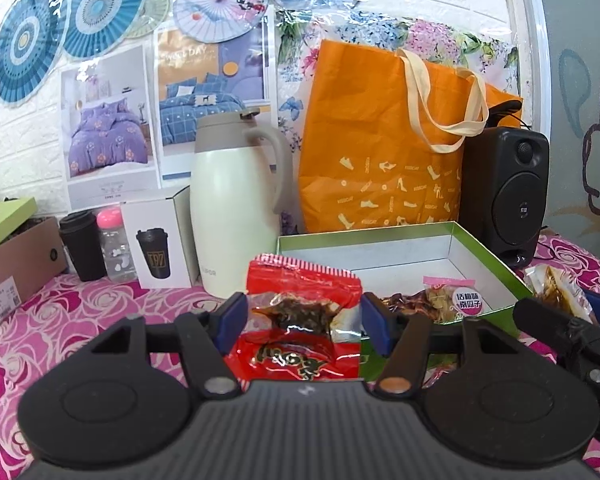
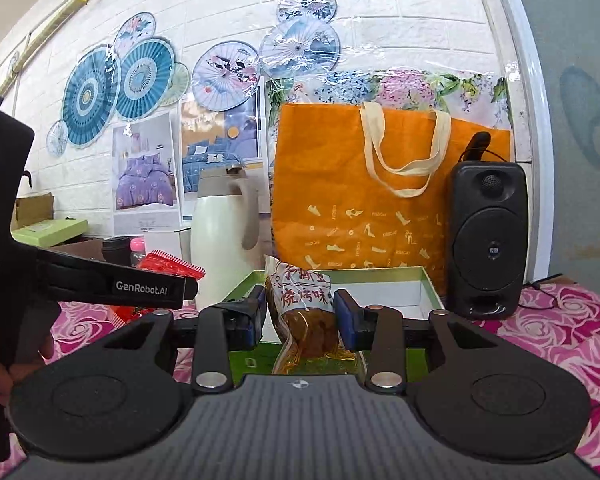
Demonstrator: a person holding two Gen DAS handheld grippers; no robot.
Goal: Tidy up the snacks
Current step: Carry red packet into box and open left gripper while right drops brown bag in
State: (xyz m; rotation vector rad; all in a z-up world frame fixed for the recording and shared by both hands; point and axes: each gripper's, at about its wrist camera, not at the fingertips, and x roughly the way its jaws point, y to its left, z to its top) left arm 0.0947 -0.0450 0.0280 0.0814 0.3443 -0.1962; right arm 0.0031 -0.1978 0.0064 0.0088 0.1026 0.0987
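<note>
My left gripper [image 1: 302,322] is shut on a red snack packet [image 1: 300,312] and holds it above the near edge of an open green box [image 1: 496,258]. Inside the box lie a pink-labelled snack bag [image 1: 452,298] and a dark wrapped snack [image 1: 404,304]. My right gripper [image 2: 300,314] is shut on a clear packet of brown snack with red print [image 2: 304,312], in front of the same green box [image 2: 430,286]. The right gripper and its packet show at the right in the left wrist view [image 1: 556,286]. The red packet shows at the left in the right wrist view [image 2: 168,266].
Behind the box stand a cream thermos jug [image 1: 236,208], an orange tote bag [image 1: 384,152] and a black speaker [image 1: 504,192]. At left are a white cup carton [image 1: 160,240], a black cup [image 1: 80,244], a pink-capped bottle [image 1: 114,244] and a cardboard box [image 1: 16,272]. A pink rose cloth [image 1: 80,320] covers the table.
</note>
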